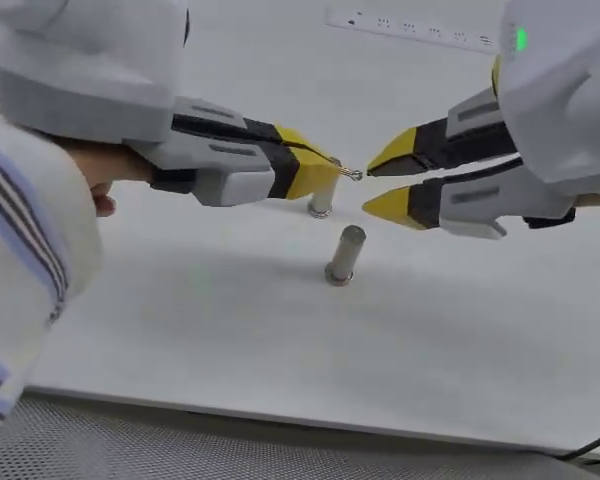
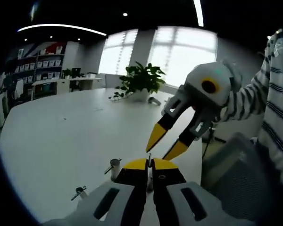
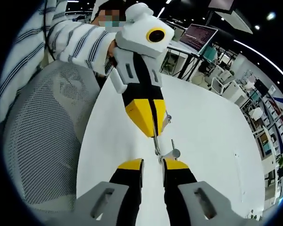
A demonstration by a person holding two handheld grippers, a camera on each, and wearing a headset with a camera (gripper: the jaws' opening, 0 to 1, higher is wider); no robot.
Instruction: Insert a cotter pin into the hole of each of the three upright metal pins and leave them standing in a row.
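Left gripper (image 1: pixel 330 170) jaws clamped on cotter pin (image 1: pixel 351 174), its tip poking forward. Right gripper (image 1: pixel 372 186) jaws wide, just ahead. Judgement: close squarely on the exposed tip before left releases.

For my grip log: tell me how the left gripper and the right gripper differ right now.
The left gripper has its jaws shut; the right gripper has its jaws spread open. The left gripper holds a cotter pin that sticks out past its tips; the right gripper grips nothing. Both have yellow tips on grey bodies and point at each other above the white table.
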